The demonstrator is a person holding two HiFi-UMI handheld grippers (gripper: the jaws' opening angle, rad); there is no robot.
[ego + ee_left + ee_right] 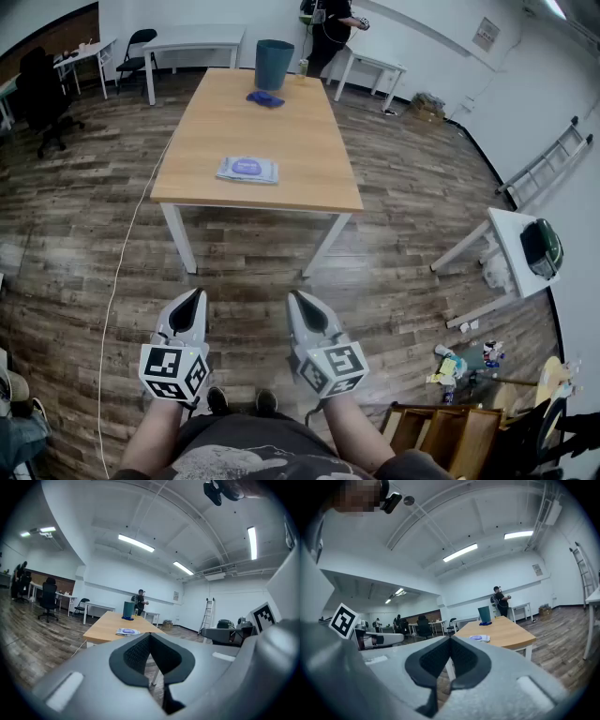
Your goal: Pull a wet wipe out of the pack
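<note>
Legible text: none. On the table point(309, 178): wet wipe pack point(247, 170), purple label, print too small to read; wall sign point(486, 33) beyond the table's far right corner: illegible; cubes point(173, 372) on left gripper point(196, 293) and right gripper point(292, 296): black-and-white square patterns, no characters.

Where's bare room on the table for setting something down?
Mostly bare table: the wide middle between wet wipe pack and blue cloth, and the strip right of the pack to the table's edge. Crowded only at the far end, where the teal bin and cloth sit.
</note>
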